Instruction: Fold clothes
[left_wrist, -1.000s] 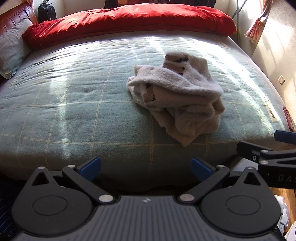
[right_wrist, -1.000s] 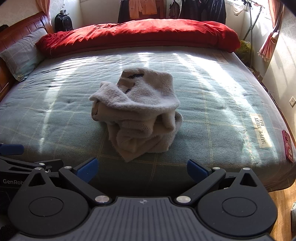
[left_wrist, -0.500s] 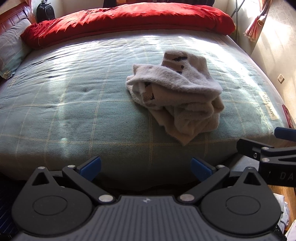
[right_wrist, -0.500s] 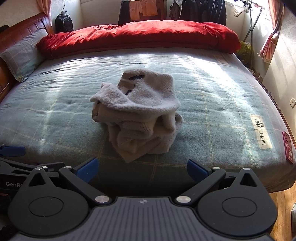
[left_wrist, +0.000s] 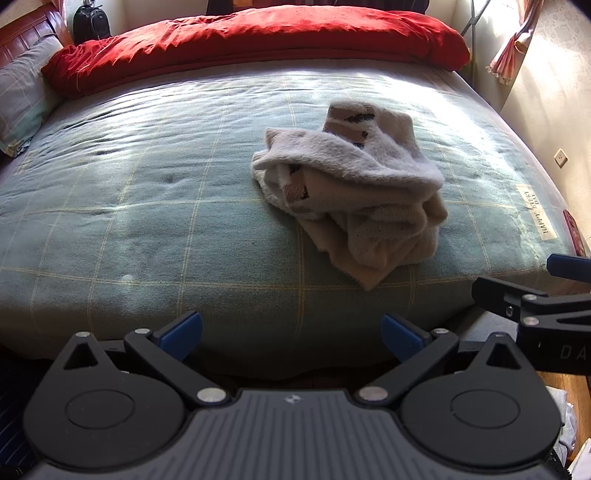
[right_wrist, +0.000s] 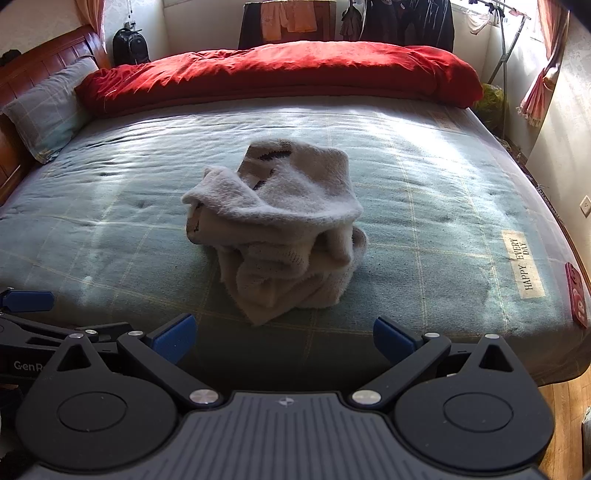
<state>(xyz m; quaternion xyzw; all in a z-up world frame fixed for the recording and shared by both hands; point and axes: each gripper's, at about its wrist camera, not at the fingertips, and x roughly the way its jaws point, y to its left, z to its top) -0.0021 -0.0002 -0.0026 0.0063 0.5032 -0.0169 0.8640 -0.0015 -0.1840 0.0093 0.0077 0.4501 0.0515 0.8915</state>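
Observation:
A crumpled cream fleece garment (left_wrist: 354, 188) with brown and black markings lies in a heap on the green checked bed cover (left_wrist: 147, 221); it also shows in the right wrist view (right_wrist: 280, 229). My left gripper (left_wrist: 291, 334) is open and empty, held short of the bed's near edge, left of the garment. My right gripper (right_wrist: 284, 334) is open and empty, held short of the near edge, in front of the garment. Each gripper shows at the edge of the other's view.
A red duvet (right_wrist: 280, 70) lies rolled along the far side of the bed. A grey pillow (right_wrist: 48, 107) leans on the wooden headboard at the left. A drying rack (right_wrist: 506, 44) and curtain stand at the right wall. Wooden floor (right_wrist: 565, 402) lies at lower right.
Both views have tilted slightly so the garment sits a little lower in frame. The garment has not moved and both grippers stay open.

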